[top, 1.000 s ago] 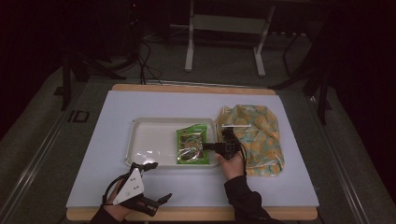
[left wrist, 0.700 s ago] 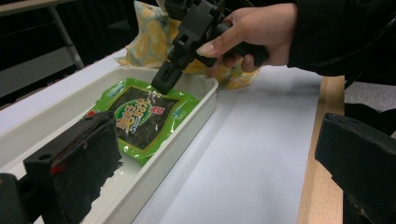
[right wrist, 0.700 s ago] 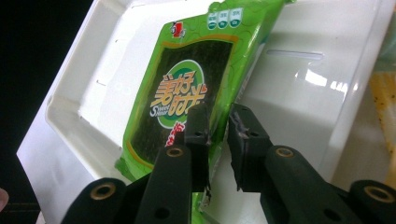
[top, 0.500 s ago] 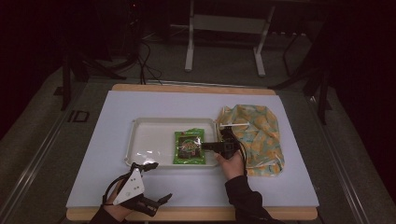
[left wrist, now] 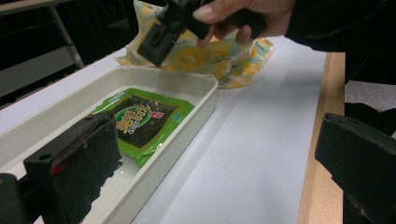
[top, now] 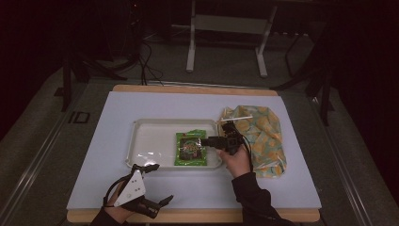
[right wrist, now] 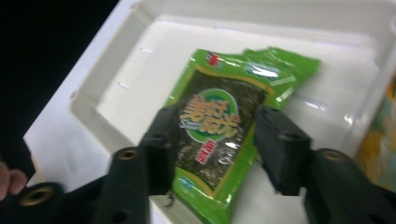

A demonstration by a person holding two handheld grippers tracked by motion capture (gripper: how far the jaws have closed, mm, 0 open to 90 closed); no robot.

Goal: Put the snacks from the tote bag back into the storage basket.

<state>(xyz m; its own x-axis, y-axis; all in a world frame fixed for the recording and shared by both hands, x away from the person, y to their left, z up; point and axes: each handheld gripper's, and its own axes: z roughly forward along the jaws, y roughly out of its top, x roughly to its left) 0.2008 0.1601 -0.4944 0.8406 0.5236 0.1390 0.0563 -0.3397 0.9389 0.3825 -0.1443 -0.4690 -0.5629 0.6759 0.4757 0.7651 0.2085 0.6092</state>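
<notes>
A green snack packet [top: 190, 148] lies flat in the right part of a white tray [top: 150, 141]. My right gripper [top: 205, 141] hovers just above the packet's right edge, pointing left. Its jaws have just been opening and stand open. In the right gripper view the packet [right wrist: 219, 121] lies below the right gripper [right wrist: 217, 133] on the tray floor [right wrist: 140, 79], touched by neither pad. My left gripper [top: 164, 182] rests near the table's front edge, open and empty. Past the left gripper [left wrist: 219, 154], its own view takes in the packet [left wrist: 142, 116], the tray rim [left wrist: 187, 88] and the right gripper [left wrist: 159, 39].
A yellow patterned bag [top: 259, 136] lies on the pale mat right of the tray, close behind the right hand [top: 235, 160]. The wooden table edge [top: 211, 215] runs along the front. Dark floor and metal stand legs [top: 190, 47] lie beyond the table.
The right gripper's jaws have opened and let go of the green packet, which now lies in the tray. The right hand has lifted slightly. The left gripper has not moved.
</notes>
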